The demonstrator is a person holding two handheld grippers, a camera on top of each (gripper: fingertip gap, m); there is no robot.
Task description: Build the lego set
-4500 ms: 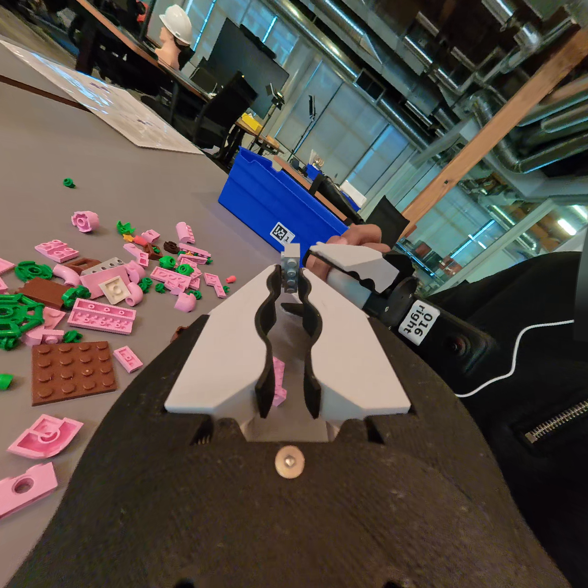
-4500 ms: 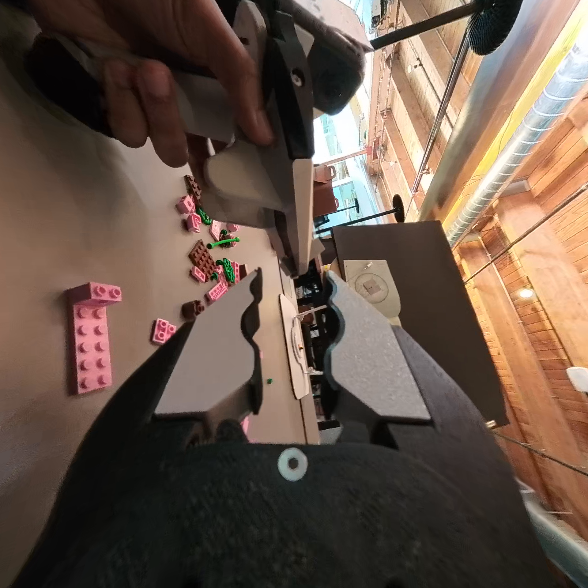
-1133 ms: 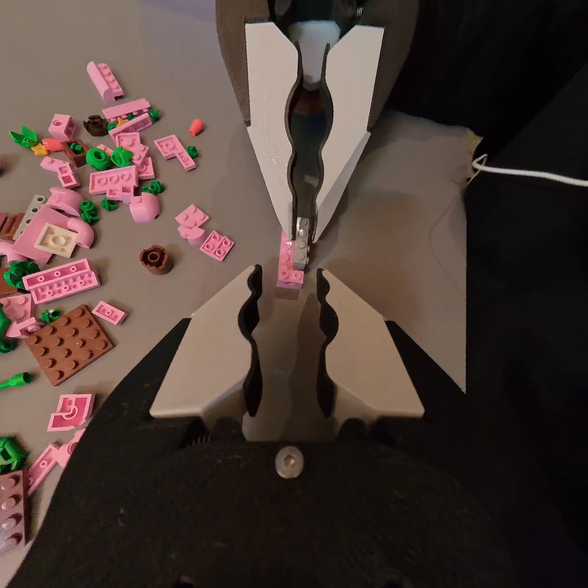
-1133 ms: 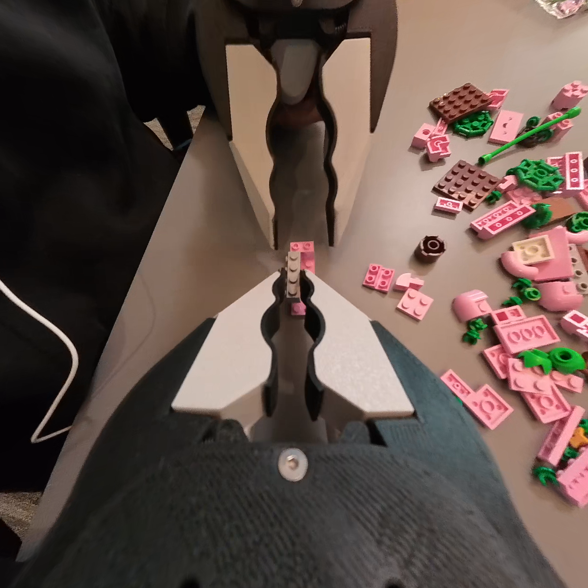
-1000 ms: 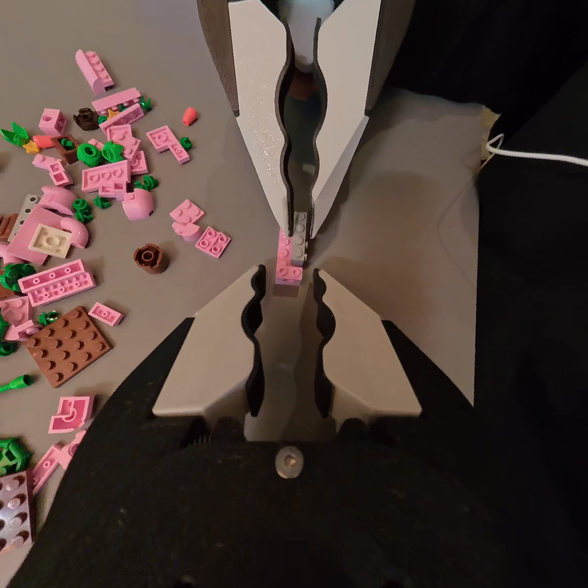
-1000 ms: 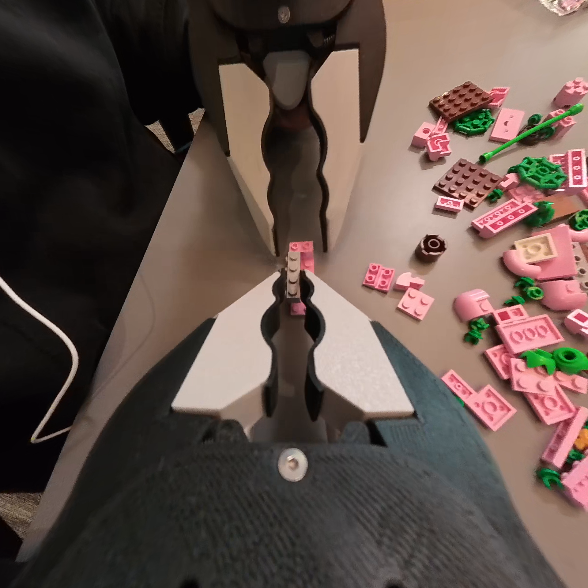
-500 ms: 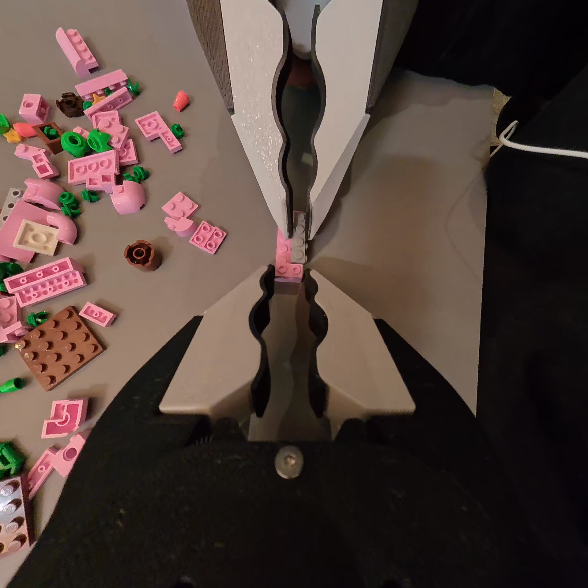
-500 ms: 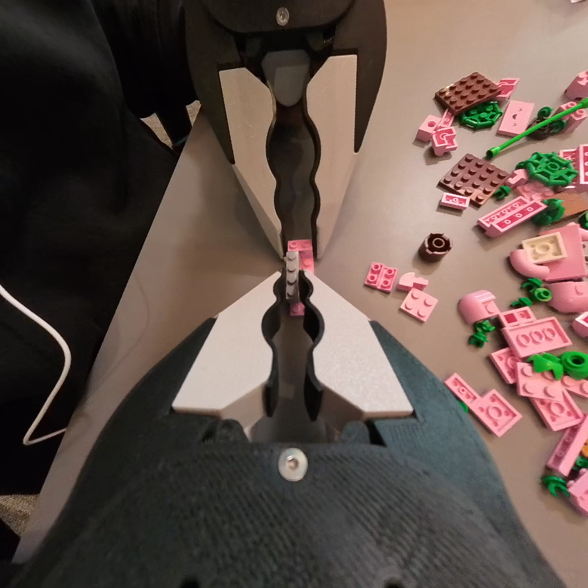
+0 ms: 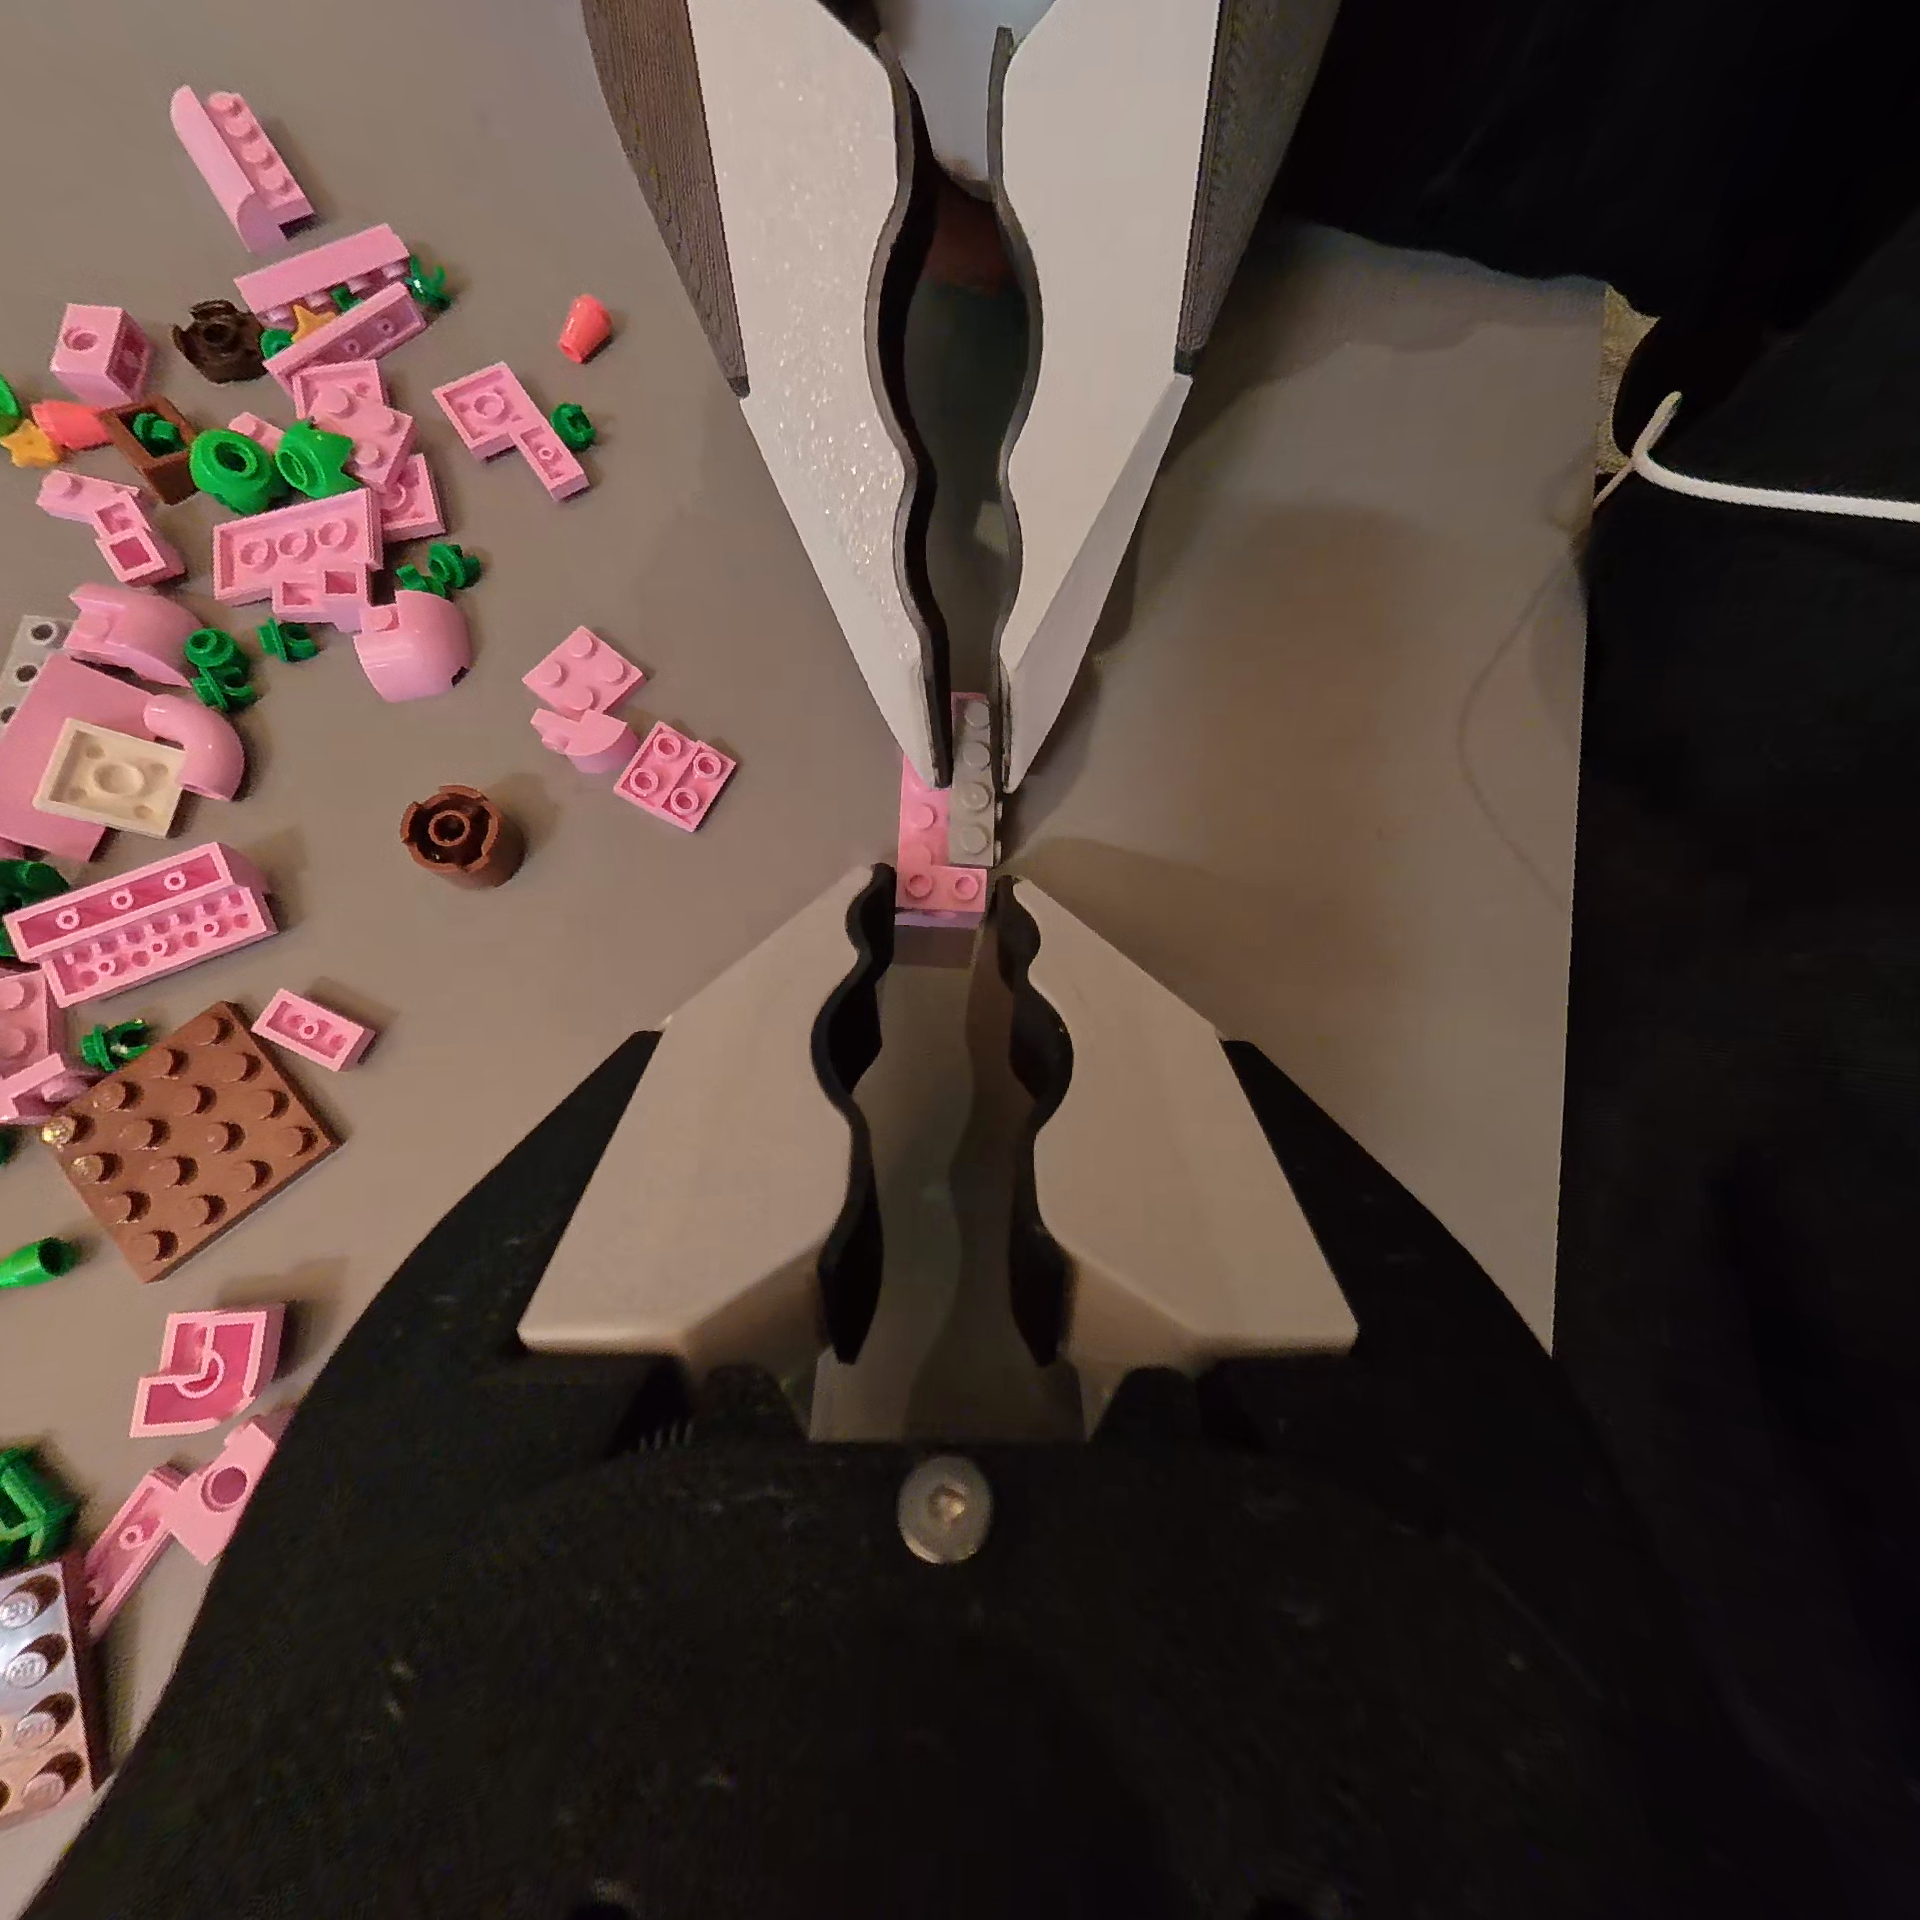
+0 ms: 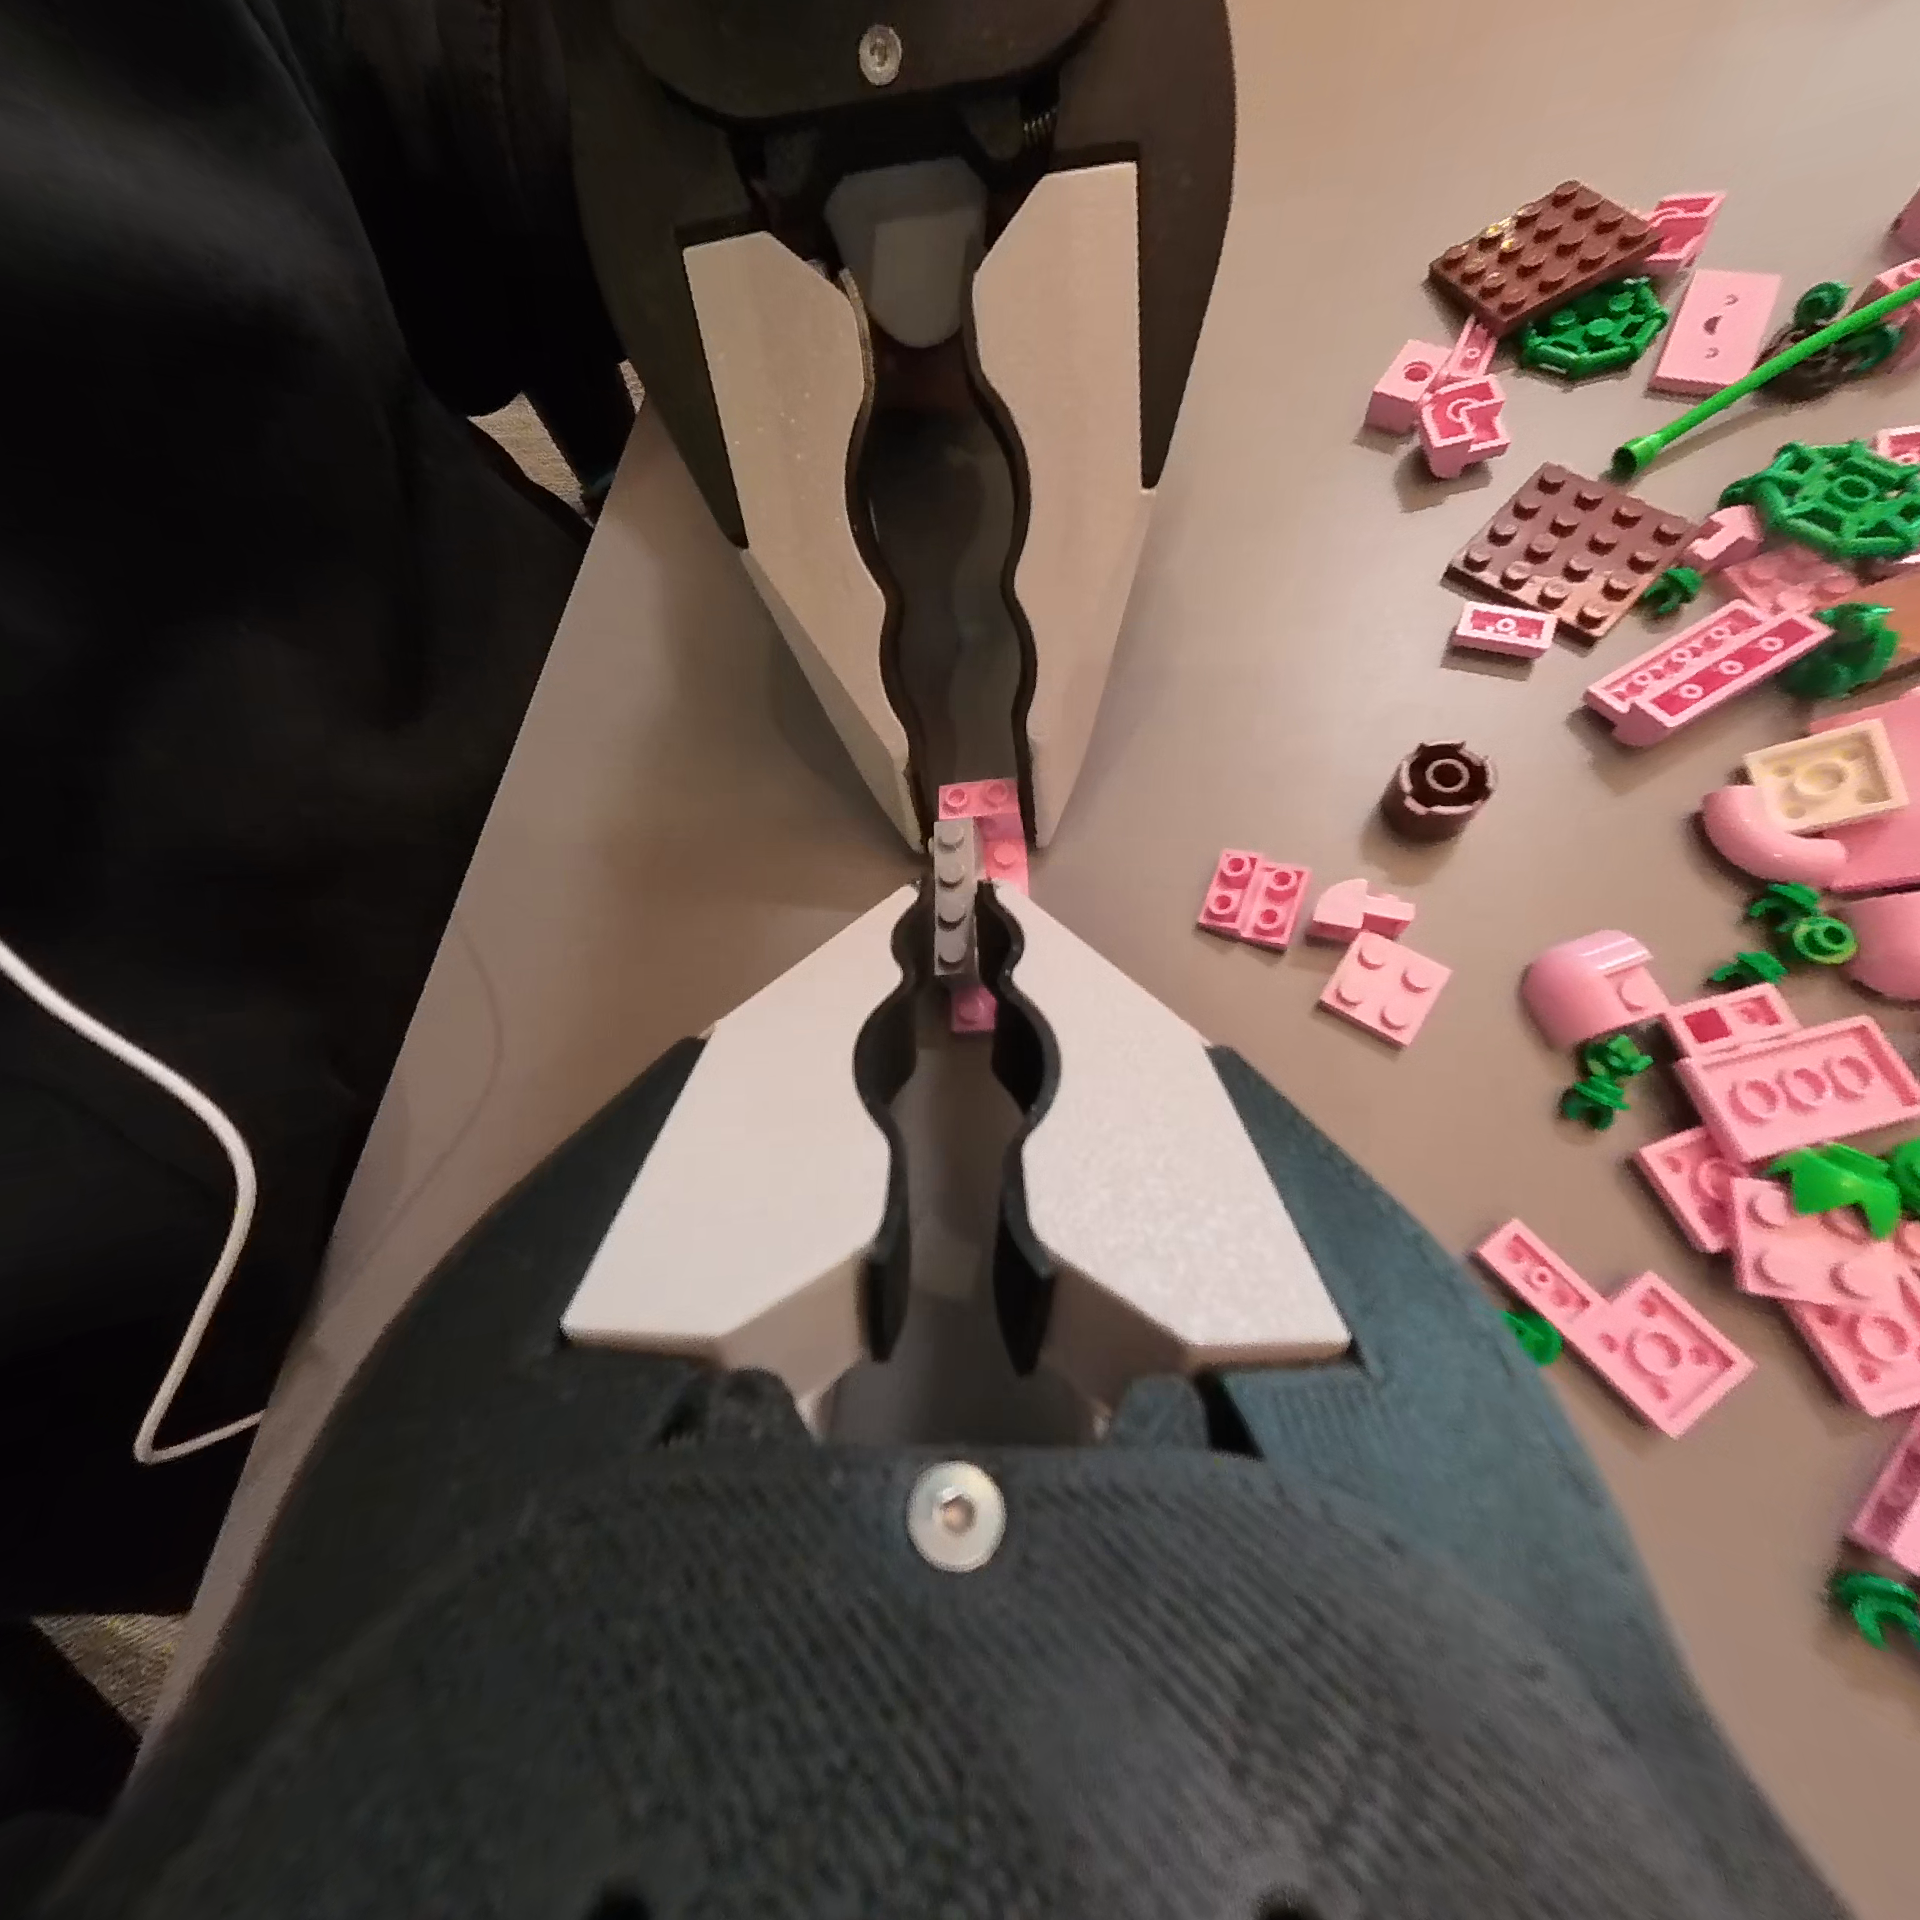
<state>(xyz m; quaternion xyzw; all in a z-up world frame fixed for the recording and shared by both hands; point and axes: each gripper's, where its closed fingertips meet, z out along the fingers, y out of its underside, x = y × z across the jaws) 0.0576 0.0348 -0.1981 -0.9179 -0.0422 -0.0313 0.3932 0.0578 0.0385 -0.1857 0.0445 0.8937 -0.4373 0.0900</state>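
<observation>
The two grippers meet tip to tip over the grey table (image 9: 1299, 727). The right gripper (image 10: 954, 940) is clenched on a narrow grey strip (image 10: 953, 904), pressing it against the pink plate (image 9: 925, 831). The left gripper (image 9: 940, 899) grasps the end of that pink plate between its tips. Loose pink, green and brown pieces (image 9: 260, 540) lie scattered at nine o'clock in the left wrist view, with a round brown stud (image 9: 460, 836) nearest.

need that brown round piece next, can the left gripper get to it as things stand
Probably not right away. The path to the brown round piece looks clear, but the left gripper is closing on the pink piece.
</observation>
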